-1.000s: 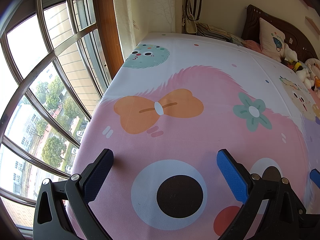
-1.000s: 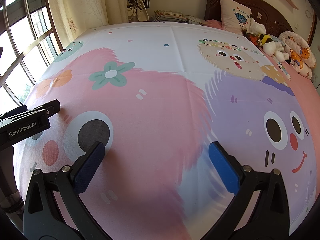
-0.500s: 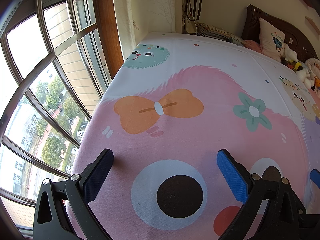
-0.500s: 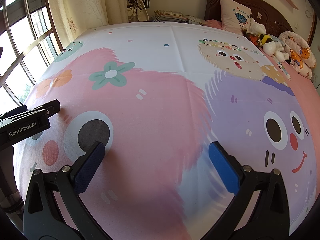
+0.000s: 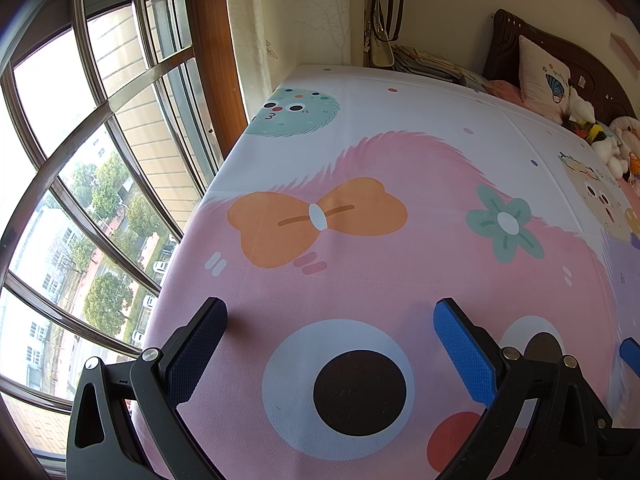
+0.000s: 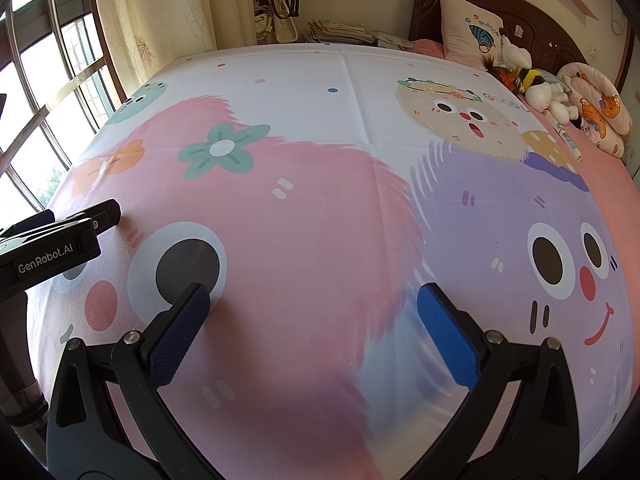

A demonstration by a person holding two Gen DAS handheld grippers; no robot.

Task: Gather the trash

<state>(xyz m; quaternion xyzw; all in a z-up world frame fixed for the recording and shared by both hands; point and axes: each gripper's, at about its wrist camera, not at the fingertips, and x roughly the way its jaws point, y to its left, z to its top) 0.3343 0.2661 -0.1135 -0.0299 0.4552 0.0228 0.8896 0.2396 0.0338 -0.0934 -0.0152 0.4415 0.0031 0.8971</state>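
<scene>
While my left gripper (image 5: pixel 330 312) and right gripper (image 6: pixel 312 298) hang over the bed (image 6: pixel 320 208), both sets of jaws are spread wide and hold nothing. I make out no trash between or ahead of them. Far ahead of my right jaws lie a pillow (image 6: pixel 468 36) and stuffed toys (image 6: pixel 536 88), partly cut off in the left view.

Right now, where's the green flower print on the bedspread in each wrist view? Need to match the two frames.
Left wrist: green flower print sits right of centre, beyond the open left gripper, right of the orange bow print.
Right wrist: green flower print sits upper left of centre, beyond the open right gripper.
Shared landmark: the pillow against the dark headboard.
</scene>
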